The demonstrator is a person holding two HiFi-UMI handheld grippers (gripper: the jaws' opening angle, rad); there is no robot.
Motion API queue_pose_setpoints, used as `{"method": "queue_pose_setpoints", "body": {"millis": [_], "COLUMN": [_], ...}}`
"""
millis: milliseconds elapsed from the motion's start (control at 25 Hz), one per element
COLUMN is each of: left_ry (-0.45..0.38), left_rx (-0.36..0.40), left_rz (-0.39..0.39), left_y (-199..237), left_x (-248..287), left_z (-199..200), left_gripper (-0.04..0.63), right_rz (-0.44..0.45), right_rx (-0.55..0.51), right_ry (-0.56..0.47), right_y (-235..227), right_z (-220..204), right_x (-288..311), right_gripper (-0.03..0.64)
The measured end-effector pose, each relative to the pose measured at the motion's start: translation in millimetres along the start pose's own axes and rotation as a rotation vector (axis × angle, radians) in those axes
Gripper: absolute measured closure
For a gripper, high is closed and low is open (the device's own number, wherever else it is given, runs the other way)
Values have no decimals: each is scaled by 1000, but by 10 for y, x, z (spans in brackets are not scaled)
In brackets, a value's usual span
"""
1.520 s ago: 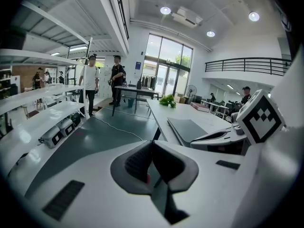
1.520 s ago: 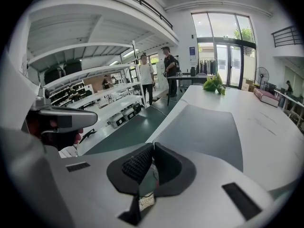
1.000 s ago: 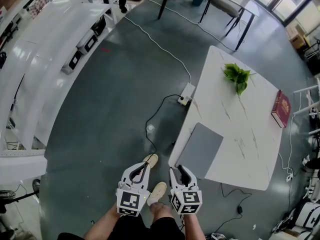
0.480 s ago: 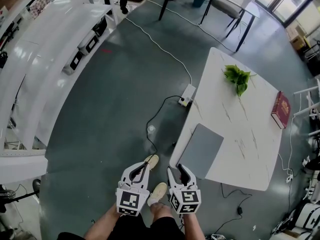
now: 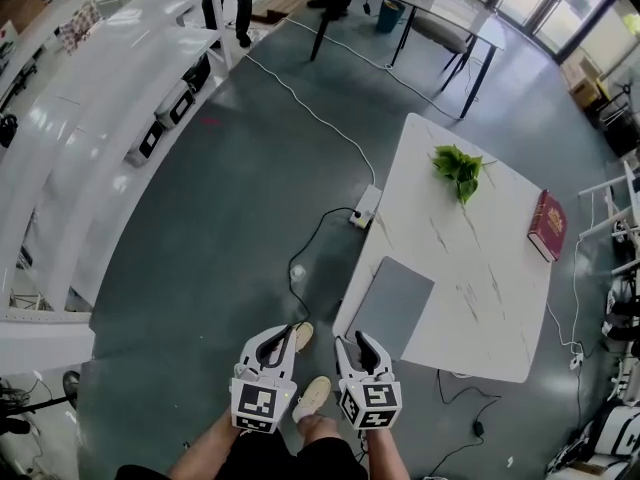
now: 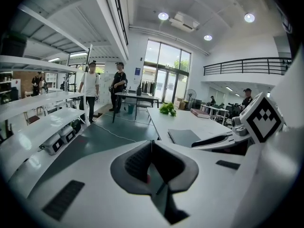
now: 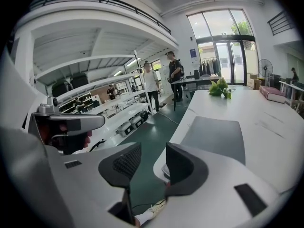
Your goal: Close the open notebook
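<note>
A grey notebook (image 5: 392,306) lies flat on the near corner of the white table (image 5: 480,258), and its cover looks down. It also shows in the left gripper view as the notebook (image 6: 183,137) and in the right gripper view as the notebook (image 7: 213,133). Both grippers hang over the floor, short of the table edge and close to my body. My left gripper (image 5: 291,330) has its pads together with nothing between them, as the left gripper (image 6: 151,145) shows. My right gripper (image 5: 352,342) stands open and empty. Its jaws have just been closing, but a gap remains at the right gripper (image 7: 153,152).
A green plant (image 5: 458,168) and a red book (image 5: 545,226) lie farther back on the table. A power strip (image 5: 362,208) and cables (image 5: 300,258) run over the floor to the table's left. White shelves (image 5: 110,98) line the left side. People stand by a far table (image 6: 134,95).
Both grippers have lifted slightly, side by side. The head view has shifted a little, so the table sits slightly further left in the picture.
</note>
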State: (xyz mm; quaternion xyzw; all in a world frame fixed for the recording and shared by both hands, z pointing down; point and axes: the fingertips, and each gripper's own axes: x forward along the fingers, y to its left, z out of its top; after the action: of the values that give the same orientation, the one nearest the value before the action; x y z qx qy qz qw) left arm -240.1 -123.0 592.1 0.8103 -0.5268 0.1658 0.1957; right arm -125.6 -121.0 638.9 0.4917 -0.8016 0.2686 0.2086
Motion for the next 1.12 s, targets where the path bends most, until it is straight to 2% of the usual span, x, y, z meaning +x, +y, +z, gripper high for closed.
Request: {"method": "queue_pose_setpoints", "body": {"millis": [200,400,720,1120], "left_ry": [-47,-89,-184,-271], "left_rx": [30,60,144,255], "left_rz": [8,-12,-103,-215], "left_y": [-41,-270,-832,-1509], "left_x": [-110,-308,-528,-555], "left_z": [330,708,1500,2129], "left_gripper": [571,571,571,571], "right_rz": [-26,-63,-174,-360], "right_rx": [-9,-26,-35,-37], "right_ry": [-49,-107,-259,-438], "right_y": [-64,-125,-405,-903], "right_z": [254,580,1284,1714], "right_x": [-224,-613,-1406,-2375], "right_gripper": [443,466,508,568]}}
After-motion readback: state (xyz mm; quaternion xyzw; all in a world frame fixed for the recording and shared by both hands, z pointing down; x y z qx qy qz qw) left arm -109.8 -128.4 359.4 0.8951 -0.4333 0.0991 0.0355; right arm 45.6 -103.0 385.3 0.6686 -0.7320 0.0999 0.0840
